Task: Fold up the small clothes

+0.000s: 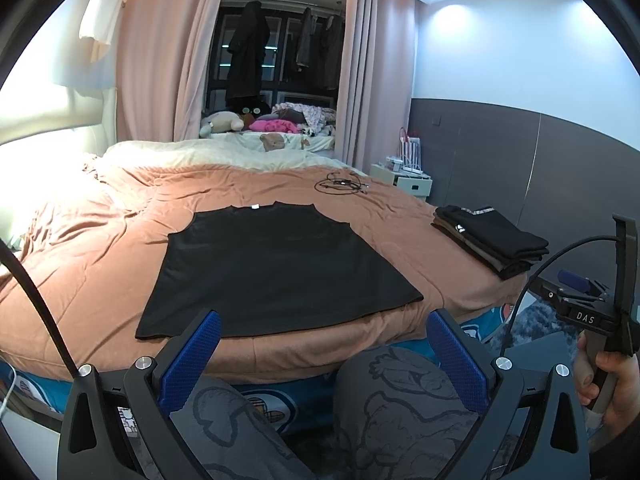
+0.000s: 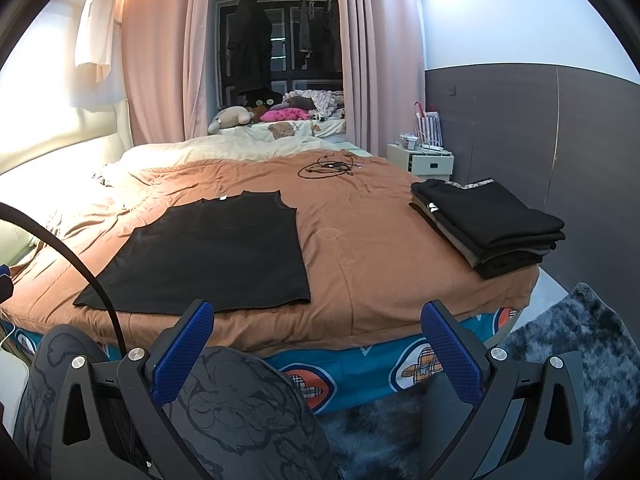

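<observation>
Left gripper (image 1: 324,332): jaws spread wide and holding nothing, held back off the foot of the bed above the person's knees, aimed at the shirt's hem.
Right gripper (image 2: 318,326): likewise released and empty, pulled back level with the bed edge; the hand and tool also show at the right edge of the left wrist view.
Black T-shirt (image 1: 276,268): spread flat on the brown blanket (image 1: 100,248), collar away from the person, hem nearest the grippers, apparently laid out so both lower corners can be reached.
Folded stack (image 2: 488,224): finished clothes piled at the bed's right corner, well apart from the shirt, leaving folding room.
Cable coil (image 2: 328,167): lies beyond the collar, clear of the work.
Stage: seemingly between pieces, first grasp not yet made.
</observation>
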Tool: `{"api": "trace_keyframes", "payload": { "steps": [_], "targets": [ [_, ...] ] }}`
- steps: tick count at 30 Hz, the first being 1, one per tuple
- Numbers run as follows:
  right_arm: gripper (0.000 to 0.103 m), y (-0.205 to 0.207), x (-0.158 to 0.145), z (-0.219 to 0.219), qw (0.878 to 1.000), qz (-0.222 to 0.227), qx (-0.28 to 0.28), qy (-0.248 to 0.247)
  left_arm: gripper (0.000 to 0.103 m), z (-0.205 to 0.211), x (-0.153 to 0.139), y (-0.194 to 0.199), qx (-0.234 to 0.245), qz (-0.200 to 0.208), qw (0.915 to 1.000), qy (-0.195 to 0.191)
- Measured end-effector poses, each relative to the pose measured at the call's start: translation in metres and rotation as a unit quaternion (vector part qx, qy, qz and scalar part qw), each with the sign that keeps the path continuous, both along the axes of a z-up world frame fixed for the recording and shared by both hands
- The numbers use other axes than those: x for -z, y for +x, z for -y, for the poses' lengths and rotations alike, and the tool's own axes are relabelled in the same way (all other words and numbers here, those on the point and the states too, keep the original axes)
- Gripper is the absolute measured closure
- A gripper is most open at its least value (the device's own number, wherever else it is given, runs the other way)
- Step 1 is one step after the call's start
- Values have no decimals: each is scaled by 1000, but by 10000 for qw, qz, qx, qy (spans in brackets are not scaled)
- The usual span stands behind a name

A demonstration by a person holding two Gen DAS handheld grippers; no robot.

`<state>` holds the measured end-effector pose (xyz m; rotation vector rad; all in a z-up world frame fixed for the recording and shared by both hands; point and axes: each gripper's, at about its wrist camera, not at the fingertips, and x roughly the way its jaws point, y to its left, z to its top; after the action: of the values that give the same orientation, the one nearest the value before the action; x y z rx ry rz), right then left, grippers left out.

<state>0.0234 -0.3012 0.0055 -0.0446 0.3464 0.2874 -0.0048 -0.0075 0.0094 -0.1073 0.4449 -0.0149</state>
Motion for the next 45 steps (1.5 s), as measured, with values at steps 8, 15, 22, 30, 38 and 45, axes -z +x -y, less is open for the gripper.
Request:
{"api": "trace_keyframes", "payload": {
  "steps": [8, 15, 22, 30, 38, 45],
  "targets": [
    [0, -1, -1, 1, 10000, 13, -42, -5, 0, -3, 2, -2, -5, 20, 10000, -38],
    [0, -2, 0, 2, 10000, 48, -43, 16, 0, -6, 0, -7, -29, 74, 10000, 15],
    [0, -2, 0, 1, 10000, 46, -50, 27, 0, -8, -2, -11, -56, 96, 9999, 10],
    [0, -2, -2, 3, 10000, 37, -51, 65, 0, -8, -2, -12, -64, 98, 9999, 17],
    [0, -4, -5, 2, 9999, 113, -59, 43, 0, -9, -5, -14, -67, 94, 9999, -10],
    [0, 4, -3, 1, 9999, 134, -90, -27, 0, -7, -1, -7, -113, 16, 9999, 9]
  ]
}}
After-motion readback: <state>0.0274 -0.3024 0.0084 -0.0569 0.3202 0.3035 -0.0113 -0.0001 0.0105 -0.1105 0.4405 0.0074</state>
